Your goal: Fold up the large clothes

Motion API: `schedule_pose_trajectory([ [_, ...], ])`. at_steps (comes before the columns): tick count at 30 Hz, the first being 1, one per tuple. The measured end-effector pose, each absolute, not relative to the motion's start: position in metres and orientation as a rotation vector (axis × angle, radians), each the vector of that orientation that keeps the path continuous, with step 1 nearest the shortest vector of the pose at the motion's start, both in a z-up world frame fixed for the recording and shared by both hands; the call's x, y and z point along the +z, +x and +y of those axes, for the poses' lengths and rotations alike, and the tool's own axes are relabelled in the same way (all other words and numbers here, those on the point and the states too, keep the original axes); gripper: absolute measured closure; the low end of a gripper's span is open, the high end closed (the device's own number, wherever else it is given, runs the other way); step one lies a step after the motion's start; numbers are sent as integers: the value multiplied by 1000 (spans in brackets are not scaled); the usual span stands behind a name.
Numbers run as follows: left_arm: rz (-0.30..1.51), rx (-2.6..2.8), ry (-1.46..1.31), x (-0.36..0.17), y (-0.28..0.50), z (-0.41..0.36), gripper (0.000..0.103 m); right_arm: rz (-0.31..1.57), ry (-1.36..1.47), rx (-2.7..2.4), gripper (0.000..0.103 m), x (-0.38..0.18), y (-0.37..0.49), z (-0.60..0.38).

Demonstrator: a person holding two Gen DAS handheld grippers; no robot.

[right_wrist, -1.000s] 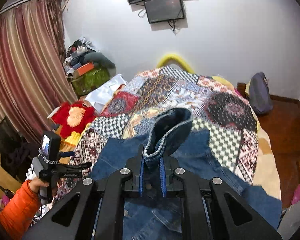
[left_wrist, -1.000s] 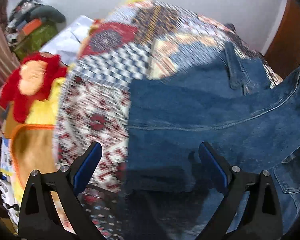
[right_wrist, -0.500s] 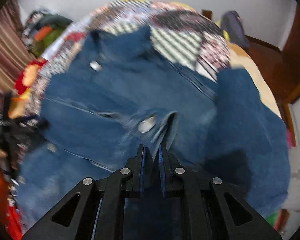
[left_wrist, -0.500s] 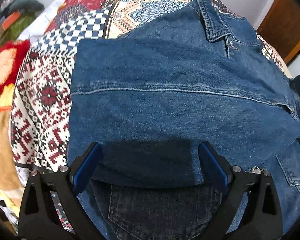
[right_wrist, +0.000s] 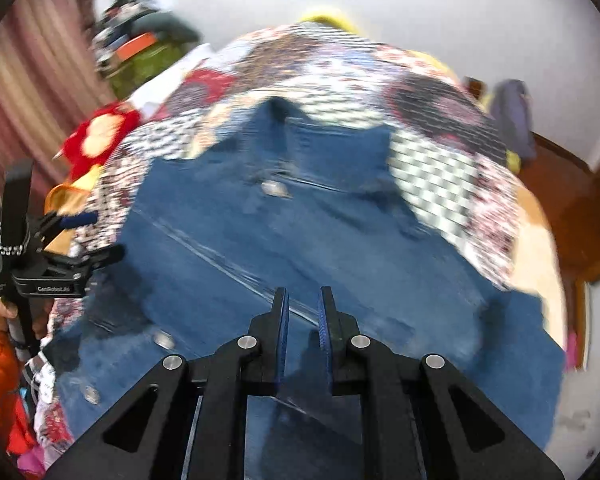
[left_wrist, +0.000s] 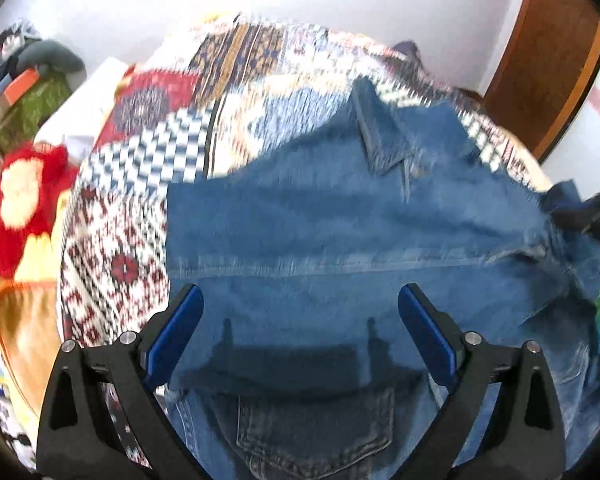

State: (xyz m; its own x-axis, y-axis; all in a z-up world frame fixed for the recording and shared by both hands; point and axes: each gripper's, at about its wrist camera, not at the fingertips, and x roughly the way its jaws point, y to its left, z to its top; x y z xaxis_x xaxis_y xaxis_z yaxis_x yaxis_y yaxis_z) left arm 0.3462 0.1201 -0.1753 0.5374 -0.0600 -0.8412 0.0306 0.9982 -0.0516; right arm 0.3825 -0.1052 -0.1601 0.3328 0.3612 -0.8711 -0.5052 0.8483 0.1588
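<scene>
Denim jacket (left_wrist: 340, 240) lying flat on patchwork quilt (left_wrist: 160, 168) of bed, collar (left_wrist: 380, 140) at far end, long axis running away from both cams. Left gripper (left_wrist: 300, 332) hovering over near folded edge, jaws spread wide, holding nothing. Right gripper (right_wrist: 303, 320) over near-right part, jaws parted a little, nothing between. Jeans pocket (left_wrist: 316, 428) showing under near edge. Left looks nearer that edge for next fold.

Space above jacket (right_wrist: 284, 240) unobstructed. Bare quilt (left_wrist: 148, 160) seen beyond collar and to left. Left bed edge blocked by red toy (left_wrist: 16, 200); clutter pile (right_wrist: 140, 48) at far-left corner.
</scene>
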Motion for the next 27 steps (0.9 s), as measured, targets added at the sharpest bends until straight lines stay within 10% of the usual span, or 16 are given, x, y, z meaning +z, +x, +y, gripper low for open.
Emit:
schedule_pose_trajectory([
  [15,1120,-122,61,-255,369,80,0,1240,-400,575,92,-251,403,-49],
  [17,1122,-123,53,-255,367,82,0,1211,-469,530,84,-253,403,-53],
  [21,1130,-118,60,-254,359,82,0,1167,-508,411,26,-252,406,-70],
  [27,1150,-90,54,-250,344,84,0,1209,-343,384,26,-235,405,-111],
])
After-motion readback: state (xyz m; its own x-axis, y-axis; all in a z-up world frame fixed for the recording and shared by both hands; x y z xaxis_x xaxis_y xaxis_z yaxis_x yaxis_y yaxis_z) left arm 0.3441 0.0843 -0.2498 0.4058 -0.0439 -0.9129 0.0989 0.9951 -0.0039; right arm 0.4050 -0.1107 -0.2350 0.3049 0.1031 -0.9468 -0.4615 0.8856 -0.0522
